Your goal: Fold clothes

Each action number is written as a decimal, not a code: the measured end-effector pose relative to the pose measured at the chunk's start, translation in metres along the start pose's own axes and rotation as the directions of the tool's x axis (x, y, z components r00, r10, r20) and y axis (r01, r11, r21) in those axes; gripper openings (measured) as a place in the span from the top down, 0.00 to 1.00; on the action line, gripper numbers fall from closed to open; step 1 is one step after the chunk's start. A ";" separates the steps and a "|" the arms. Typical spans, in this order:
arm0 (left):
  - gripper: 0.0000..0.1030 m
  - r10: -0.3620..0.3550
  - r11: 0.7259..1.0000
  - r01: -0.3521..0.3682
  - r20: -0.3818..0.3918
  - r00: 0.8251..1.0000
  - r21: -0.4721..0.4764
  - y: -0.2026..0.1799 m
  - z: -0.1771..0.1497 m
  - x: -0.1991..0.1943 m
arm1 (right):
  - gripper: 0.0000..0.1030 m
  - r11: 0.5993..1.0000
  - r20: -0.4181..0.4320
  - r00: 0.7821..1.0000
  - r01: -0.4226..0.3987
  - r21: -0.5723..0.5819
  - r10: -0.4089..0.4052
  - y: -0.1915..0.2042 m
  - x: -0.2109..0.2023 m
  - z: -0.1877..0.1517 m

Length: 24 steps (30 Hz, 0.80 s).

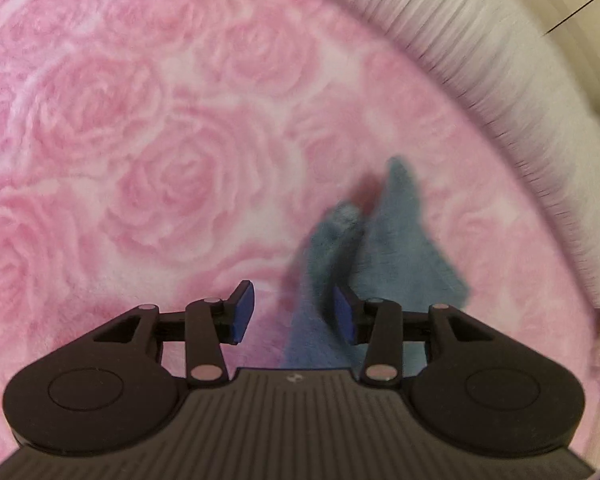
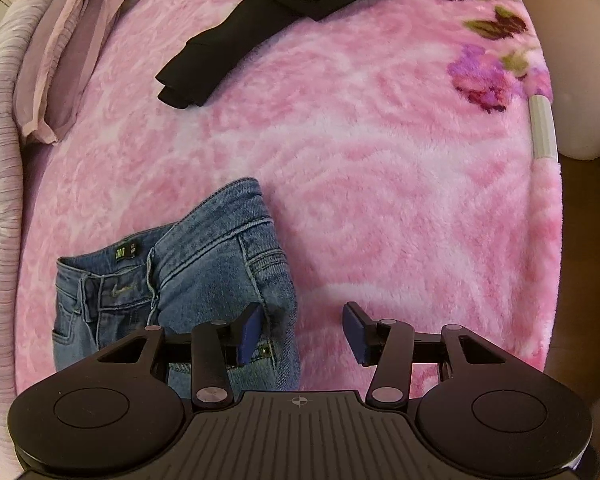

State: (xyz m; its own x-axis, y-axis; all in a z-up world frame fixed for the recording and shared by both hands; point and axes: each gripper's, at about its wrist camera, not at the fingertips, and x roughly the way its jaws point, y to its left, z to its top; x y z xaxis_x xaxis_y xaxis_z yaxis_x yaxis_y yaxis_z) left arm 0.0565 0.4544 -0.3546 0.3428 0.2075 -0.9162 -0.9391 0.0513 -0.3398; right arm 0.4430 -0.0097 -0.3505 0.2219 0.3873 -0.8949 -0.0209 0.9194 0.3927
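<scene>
Across the bed, a pink rose-patterned blanket bears blue jeans.

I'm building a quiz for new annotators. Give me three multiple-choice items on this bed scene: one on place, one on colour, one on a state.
1. Where does the dark garment lie relative to the jeans in the right wrist view?
A. Beyond them, further up the blanket
B. Under them
C. Between the gripper's fingers

2. What colour is the blanket?
A. Green
B. Pink
C. Grey

3. How do the right gripper jaws stand?
A. Clamped on the waistband
B. Shut on nothing
C. Open, with nothing pressed between them

Answers:
1 A, the black cloth sits near the top of the picture, apart from the denim.
2 B, pink rose-patterned plush fills both views.
3 C, bare blanket shows between the blue pads.
</scene>
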 end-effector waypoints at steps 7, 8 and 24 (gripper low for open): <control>0.99 -0.062 0.991 0.063 -0.006 0.998 0.122 -0.018 0.001 0.008 | 0.88 0.998 -0.019 0.998 -0.057 -0.013 0.057 0.006 0.005 -0.003; 0.99 -0.065 0.987 0.063 0.008 0.998 0.145 -0.020 0.003 0.002 | 0.96 0.997 -0.044 0.996 -0.076 -0.022 0.075 0.010 0.006 -0.002; 0.99 -0.278 0.947 0.319 0.606 0.745 0.043 0.110 0.070 -0.320 | 0.97 0.595 0.057 0.603 -0.760 -0.260 0.796 0.158 -0.154 -0.023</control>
State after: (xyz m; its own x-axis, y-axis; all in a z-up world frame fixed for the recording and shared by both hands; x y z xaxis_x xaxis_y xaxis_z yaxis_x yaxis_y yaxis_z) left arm -0.1583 0.4622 -0.0839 0.5027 0.7322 -0.4596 -0.7810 0.1568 -0.6045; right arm 0.3826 0.0775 -0.1553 0.1724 0.9612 -0.2155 -0.4350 0.2705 0.8588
